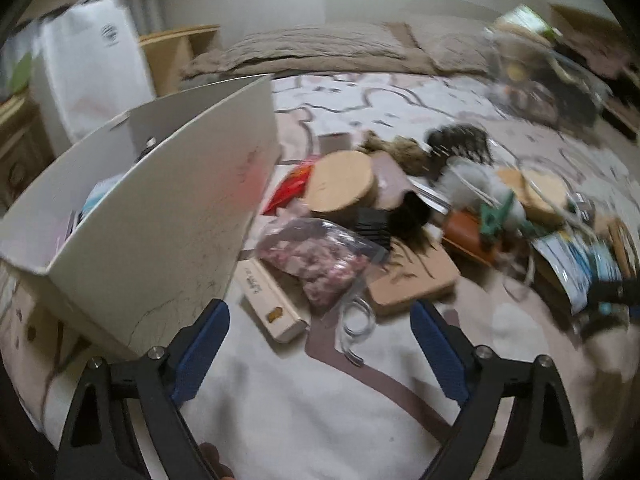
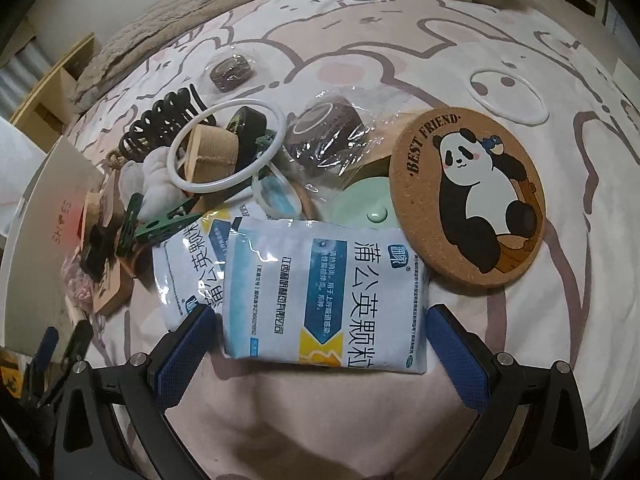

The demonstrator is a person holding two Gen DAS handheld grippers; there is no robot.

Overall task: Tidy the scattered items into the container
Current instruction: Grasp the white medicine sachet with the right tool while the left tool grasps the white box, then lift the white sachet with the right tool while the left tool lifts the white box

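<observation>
Nearest the right gripper point(image 2: 322, 344), wide open, lies a white sachet point(image 2: 320, 292), the likely next pick for the box point(image 1: 160, 208) at nine o'clock; left gripper point(image 1: 320, 344) wide, empty.

We are in a bedroom at home. We see a bed point(image 1: 400, 92) with a cartoon bear sheet and brown pillows point(image 1: 320, 46) at its head. A wooden side cabinet point(image 1: 180, 52) stands by the wall. Small home things lie all over the bed.
</observation>
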